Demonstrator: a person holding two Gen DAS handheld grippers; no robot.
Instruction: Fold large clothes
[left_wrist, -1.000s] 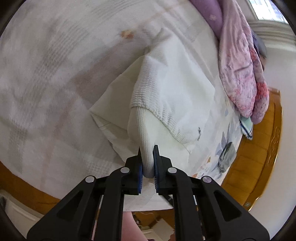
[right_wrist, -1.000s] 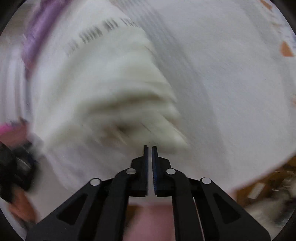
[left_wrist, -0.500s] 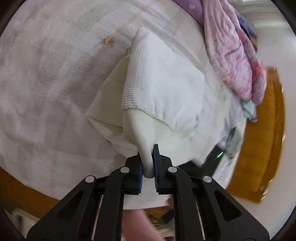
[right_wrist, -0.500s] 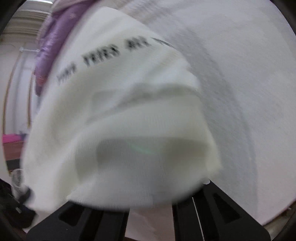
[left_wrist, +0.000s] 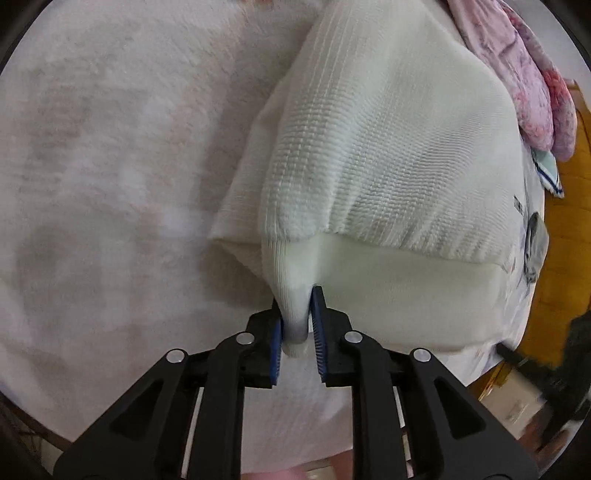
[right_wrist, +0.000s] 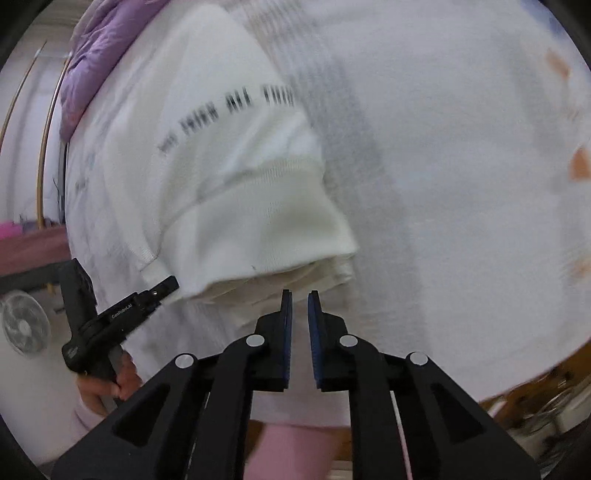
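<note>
A cream knit sweater (left_wrist: 388, 140) lies folded on the bed. My left gripper (left_wrist: 297, 295) is shut on its ribbed cuff (left_wrist: 293, 302) at the near edge. In the right wrist view the sweater (right_wrist: 236, 192) shows black lettering, and its folded edge lies just beyond my right gripper (right_wrist: 298, 293). The right jaws stand a little apart with nothing between them. The left gripper (right_wrist: 162, 288) also shows there at the sweater's left corner.
A white blanket (left_wrist: 110, 166) covers the bed. Pink and purple bedding (left_wrist: 532, 74) is piled at the far side. A wooden bed frame (left_wrist: 569, 221) runs along the right. A fan (right_wrist: 24, 325) stands on the floor at left.
The left gripper has carried the cuff closer over the folded sweater. The right gripper has let go of the sweater, opened a little and drawn back from its edge.
</note>
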